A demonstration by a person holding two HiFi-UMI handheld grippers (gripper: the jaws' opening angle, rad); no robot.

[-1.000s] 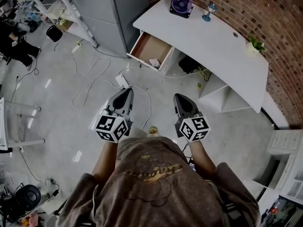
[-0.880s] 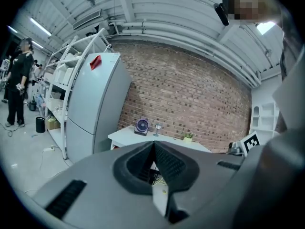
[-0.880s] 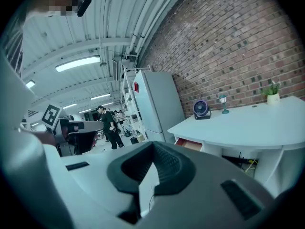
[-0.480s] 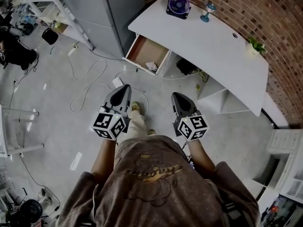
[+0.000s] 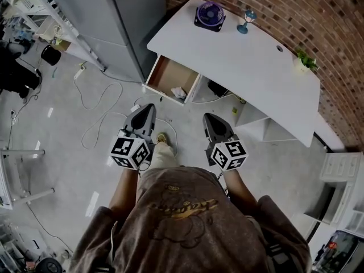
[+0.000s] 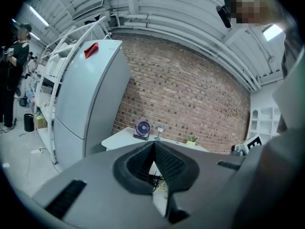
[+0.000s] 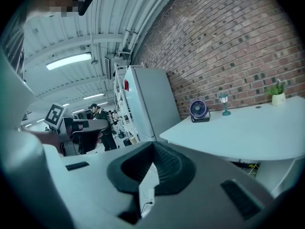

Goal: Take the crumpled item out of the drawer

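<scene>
Pale and crumpled, one crumpled item [image 5: 178, 92]: we log it lying in the open drawer [image 5: 165, 73], on the brown wooden bottom, close against the drawer's front edge and towards its right front corner. Its long axis we cannot tell, since it shows too small. The drawer stands pulled out from under the left end of the white bench [image 5: 267, 67], which runs along the brick wall [image 5: 318, 27]. For the left hand-held gripper [image 5: 148, 108] we record jaws together, nothing between the pads, pointing towards the drawer. For the right hand-held gripper [image 5: 209, 119], likewise closed and empty, pointing the same way. Governing relation: the item lies ahead of both and well apart from either. It sits roughly between the two lines on which they point, a little right of the left one's line and left of the right one's. We judge the left tip marginally the nearer, though either could serve. Neither gripper view shows the item, as the jaws cover the drawer there. Requirement, in our judgement: close the gap, part the jaws short of the drawer's front edge, then come down onto the item from above.
</scene>
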